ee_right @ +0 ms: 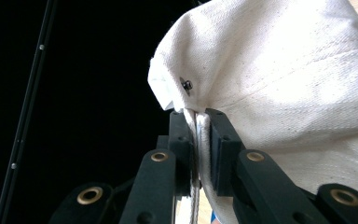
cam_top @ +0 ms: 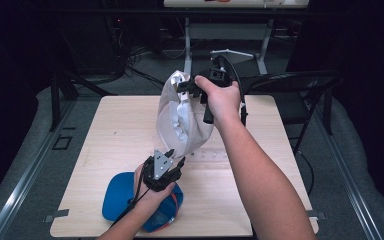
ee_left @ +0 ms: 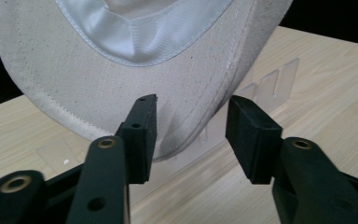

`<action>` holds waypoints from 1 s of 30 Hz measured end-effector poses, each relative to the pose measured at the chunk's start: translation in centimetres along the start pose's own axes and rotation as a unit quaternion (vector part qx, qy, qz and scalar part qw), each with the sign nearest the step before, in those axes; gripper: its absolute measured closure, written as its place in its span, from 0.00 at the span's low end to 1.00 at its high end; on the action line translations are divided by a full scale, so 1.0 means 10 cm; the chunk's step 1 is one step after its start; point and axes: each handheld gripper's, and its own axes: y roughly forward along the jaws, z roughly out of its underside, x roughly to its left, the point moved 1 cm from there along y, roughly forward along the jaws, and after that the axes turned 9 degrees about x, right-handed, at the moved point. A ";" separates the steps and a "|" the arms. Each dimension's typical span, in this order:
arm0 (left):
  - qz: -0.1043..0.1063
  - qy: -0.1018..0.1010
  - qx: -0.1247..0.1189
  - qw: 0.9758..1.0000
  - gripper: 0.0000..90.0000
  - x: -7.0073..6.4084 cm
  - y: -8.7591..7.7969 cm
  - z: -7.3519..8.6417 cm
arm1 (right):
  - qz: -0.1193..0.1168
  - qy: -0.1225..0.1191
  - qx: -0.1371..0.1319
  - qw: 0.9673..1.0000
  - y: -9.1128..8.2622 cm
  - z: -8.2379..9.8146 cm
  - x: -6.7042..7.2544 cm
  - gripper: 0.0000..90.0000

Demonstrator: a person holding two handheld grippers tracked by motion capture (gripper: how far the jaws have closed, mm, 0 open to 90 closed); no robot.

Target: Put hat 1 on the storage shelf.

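The light wooden surface (cam_top: 120, 135) stands in a dark room; behind it are a black folding chair (cam_top: 300, 87), a grey floor (cam_top: 25, 150) and cables (cam_top: 130, 65).

Lighting: the pale wooden table (cam_top: 240, 200) is evenly lit from above; the surrounding room is left near black. Shadows: soft and faint, cast beneath the cream fabric cap (cam_top: 182, 120). Glare: none is noted; the cap is rendered bright but not washed out. Focus: the high view is slightly soft and grainy. In both gripper views the near black claw arms are blurred, while the cap weave is resolved sharply.
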 end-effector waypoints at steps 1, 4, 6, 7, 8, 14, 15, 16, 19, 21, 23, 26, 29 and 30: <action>0.000 -0.001 0.000 1.000 0.63 0.01 0.01 0.00 | 0.001 0.000 0.000 1.000 0.01 0.00 0.00 0.91; 0.010 -0.008 0.003 1.000 0.73 0.06 0.00 0.00 | 0.003 0.000 0.003 1.000 0.02 0.00 0.00 0.91; 0.021 -0.011 0.003 1.000 0.77 0.11 -0.01 0.01 | 0.005 -0.001 0.004 1.000 0.02 0.00 0.01 0.91; 0.023 -0.012 0.002 1.000 0.80 0.14 -0.02 0.02 | 0.005 -0.001 0.003 1.000 0.03 0.00 0.01 0.91; 0.023 -0.016 -0.001 1.000 0.82 0.15 -0.03 0.03 | 0.005 -0.001 0.003 1.000 0.04 0.01 0.01 0.91; 0.042 -0.007 -0.012 0.999 0.88 0.26 -0.11 0.05 | 0.007 -0.004 0.004 1.000 0.03 0.00 0.03 0.91; 0.048 -0.009 -0.017 0.999 0.89 0.28 -0.11 0.05 | 0.006 -0.004 0.003 1.000 0.03 0.00 0.03 0.91; 0.055 -0.007 -0.018 0.998 0.89 0.31 -0.12 0.06 | 0.006 -0.004 0.003 1.000 0.03 0.00 0.04 0.91; 0.072 -0.012 -0.024 0.997 0.90 0.37 -0.12 0.07 | 0.007 -0.006 0.004 1.000 0.04 0.00 0.04 0.91; 0.081 -0.012 -0.023 0.996 0.90 0.40 -0.11 0.08 | 0.009 -0.006 0.006 1.000 0.04 0.00 0.04 0.91; 0.089 -0.013 -0.025 0.996 0.90 0.43 -0.10 0.10 | 0.011 -0.008 0.009 1.000 0.05 0.00 0.04 0.91; 0.098 -0.013 -0.022 0.995 0.90 0.47 -0.08 0.12 | 0.017 -0.012 0.014 1.000 0.07 0.00 0.03 0.91; 0.102 -0.014 -0.018 0.995 0.90 0.51 -0.06 0.16 | 0.020 -0.012 0.017 1.000 0.10 0.01 0.02 0.91; 0.104 -0.014 -0.018 0.994 0.90 0.52 -0.05 0.17 | 0.021 -0.013 0.019 1.000 0.11 0.01 0.01 0.91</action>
